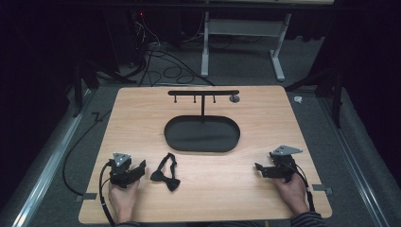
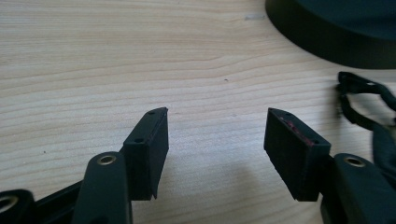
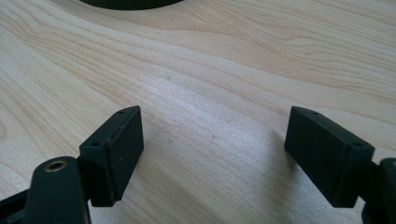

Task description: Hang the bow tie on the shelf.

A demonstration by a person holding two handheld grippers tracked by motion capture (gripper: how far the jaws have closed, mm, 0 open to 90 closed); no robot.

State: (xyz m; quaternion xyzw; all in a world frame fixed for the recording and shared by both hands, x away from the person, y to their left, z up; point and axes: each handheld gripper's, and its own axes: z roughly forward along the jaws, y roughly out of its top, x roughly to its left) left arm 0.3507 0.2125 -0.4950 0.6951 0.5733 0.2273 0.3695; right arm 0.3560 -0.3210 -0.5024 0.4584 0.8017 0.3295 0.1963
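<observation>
We list one black bow tie [image 1: 166, 173] lying flat on the wooden table [image 1: 227, 189], just before the oval black tray [image 1: 202, 134]; left gripper [image 1: 140, 166] just beside it, jaws wide, empty; right gripper [image 1: 258, 169] well apart, likewise wide, empty.

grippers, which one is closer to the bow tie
The left gripper: the bow tie lies just beside its open jaws, while the right gripper sits across the table.

front: bare table [image 1: 142, 113] | centre: tray [image 1: 175, 137], rack [image 1: 203, 93] block | bow tie [image 1: 166, 173] beside left gripper [image 1: 140, 166]
</observation>
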